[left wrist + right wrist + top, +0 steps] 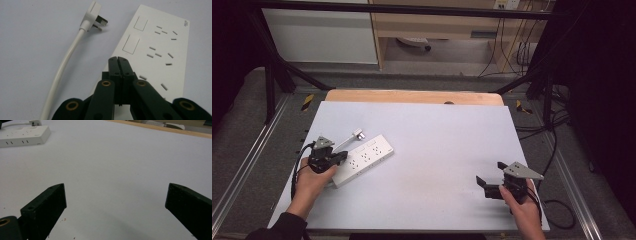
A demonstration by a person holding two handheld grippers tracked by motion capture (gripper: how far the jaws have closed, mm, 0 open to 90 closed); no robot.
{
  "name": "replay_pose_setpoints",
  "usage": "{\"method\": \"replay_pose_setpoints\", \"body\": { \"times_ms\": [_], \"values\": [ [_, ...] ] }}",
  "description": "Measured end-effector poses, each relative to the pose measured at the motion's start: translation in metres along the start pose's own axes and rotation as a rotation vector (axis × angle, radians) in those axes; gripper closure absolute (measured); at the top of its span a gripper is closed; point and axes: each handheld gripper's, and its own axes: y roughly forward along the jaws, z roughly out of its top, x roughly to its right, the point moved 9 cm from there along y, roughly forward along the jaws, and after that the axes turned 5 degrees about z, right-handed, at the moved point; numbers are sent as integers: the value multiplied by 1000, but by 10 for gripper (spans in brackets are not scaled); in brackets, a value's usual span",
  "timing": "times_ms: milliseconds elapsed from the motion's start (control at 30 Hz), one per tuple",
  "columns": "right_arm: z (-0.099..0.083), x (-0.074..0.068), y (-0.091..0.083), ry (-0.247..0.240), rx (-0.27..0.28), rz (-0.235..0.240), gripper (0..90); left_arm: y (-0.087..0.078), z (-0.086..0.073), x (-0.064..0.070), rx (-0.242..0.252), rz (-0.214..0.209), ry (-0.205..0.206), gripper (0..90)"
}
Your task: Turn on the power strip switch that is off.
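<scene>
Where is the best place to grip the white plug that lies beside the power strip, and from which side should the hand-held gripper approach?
Probably the plug by its flat white body, from above, jaws closing across the two broad faces. It lies loose on the table, prongs toward the power strip, its stiff cable trailing back. The left hand-held gripper is nearest, but its jaws are shut and must open first.

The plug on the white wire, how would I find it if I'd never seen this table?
Start at the pale table and go to its left side, where the white power strip lies by the left gripper. Just beyond the strip lies the plug, unplugged, the one thing with bare metal prongs, on a white cord.
</scene>
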Motion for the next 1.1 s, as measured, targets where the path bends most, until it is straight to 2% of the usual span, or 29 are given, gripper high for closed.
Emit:
{"method": "replay_pose_setpoints", "body": {
  "times_ms": [633,733,1100],
  "values": [
    [0,0,0,-2,-3,1,40,1,0,1,3,-7,-11,900],
    [-1,0,1,-2,-5,1,40,1,0,1,4,-3,2,900],
    [-1,-1,1,-5,-7,1,39,1,0,1,-2,2,2,900]
  ]
}}
